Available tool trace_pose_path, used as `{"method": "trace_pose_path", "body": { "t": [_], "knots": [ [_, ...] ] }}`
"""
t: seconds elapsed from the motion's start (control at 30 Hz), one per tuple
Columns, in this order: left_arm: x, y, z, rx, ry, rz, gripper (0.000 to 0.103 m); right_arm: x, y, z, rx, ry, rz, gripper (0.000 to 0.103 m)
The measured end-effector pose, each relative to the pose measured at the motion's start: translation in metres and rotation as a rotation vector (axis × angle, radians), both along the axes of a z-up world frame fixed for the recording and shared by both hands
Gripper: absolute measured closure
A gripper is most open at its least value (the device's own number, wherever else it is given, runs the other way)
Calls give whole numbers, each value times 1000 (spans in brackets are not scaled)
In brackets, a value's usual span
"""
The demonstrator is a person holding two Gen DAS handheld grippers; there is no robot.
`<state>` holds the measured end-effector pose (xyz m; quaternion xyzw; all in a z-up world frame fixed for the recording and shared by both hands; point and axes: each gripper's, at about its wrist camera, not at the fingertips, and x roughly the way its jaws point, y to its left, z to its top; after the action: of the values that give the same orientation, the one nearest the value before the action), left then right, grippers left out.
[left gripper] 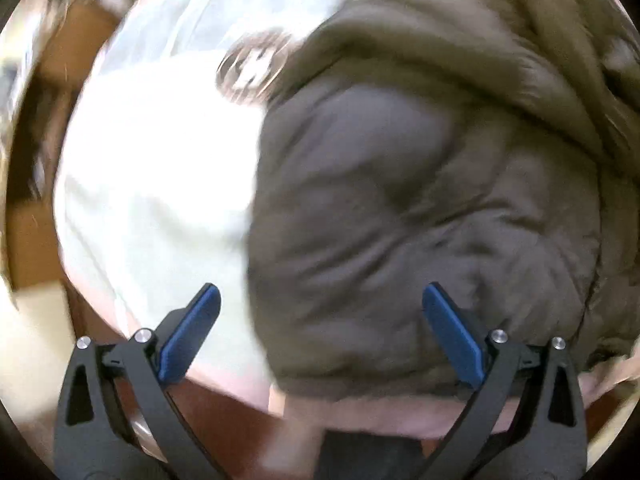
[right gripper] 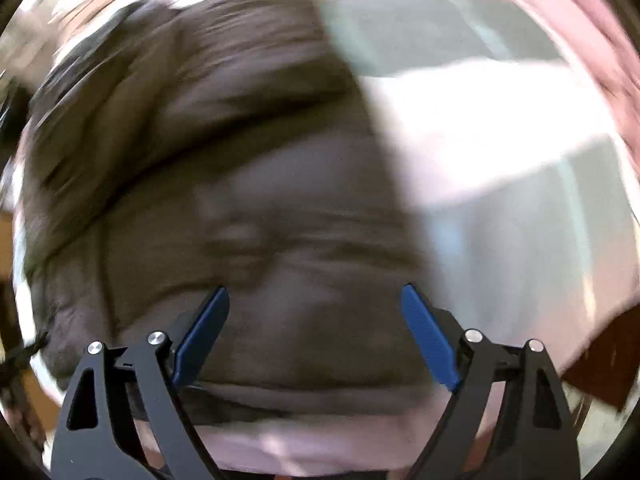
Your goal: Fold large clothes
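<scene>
Jacket [left gripper: 420,200], puffy olive, rumpled on pale sheet [left gripper: 152,184].

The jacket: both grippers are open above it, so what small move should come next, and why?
Probably lower the left gripper onto the near hem of the jacket and close. Both it and the right gripper are open and hold nothing, and the jacket lies bunched on the pale sheet. The pictures are blurred, so the exact edge is uncertain.

Blurred dark olive padded jacket [left gripper: 420,200] on pale sheet [left gripper: 160,168], left hand-held gripper [left gripper: 320,296] spread wide above it
</scene>
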<state>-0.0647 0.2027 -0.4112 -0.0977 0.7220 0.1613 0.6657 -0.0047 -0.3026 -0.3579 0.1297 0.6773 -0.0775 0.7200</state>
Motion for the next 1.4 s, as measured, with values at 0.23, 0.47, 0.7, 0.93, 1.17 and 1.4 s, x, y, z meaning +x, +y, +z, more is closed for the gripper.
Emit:
{"method": "trace_pose_path", "body": {
  "t": [0.23, 0.47, 0.7, 0.93, 1.17, 1.4],
  "knots": [
    [-28, 18, -50, -331, 61, 160, 2, -24, -22, -74, 382, 225, -200, 15],
    [11, 20, -34, -491, 16, 225, 82, -9, -8, -75, 591, 111, -293, 90],
    [51, 33, 54, -747, -315, 280, 90, 74, 2, 24, 775, -279, -281, 93],
    [156, 48, 146, -736, -592, 227, 90, 207, -14, 104, 809, -553, -194, 93],
    [282, 102, 165, -719, -670, 254, 88, 347, -47, 88, 758, -597, -257, 93],
    [367, 112, 63, -572, -412, 346, 85, 401, -40, 1, 525, -398, -241, 87]
  ]
}}
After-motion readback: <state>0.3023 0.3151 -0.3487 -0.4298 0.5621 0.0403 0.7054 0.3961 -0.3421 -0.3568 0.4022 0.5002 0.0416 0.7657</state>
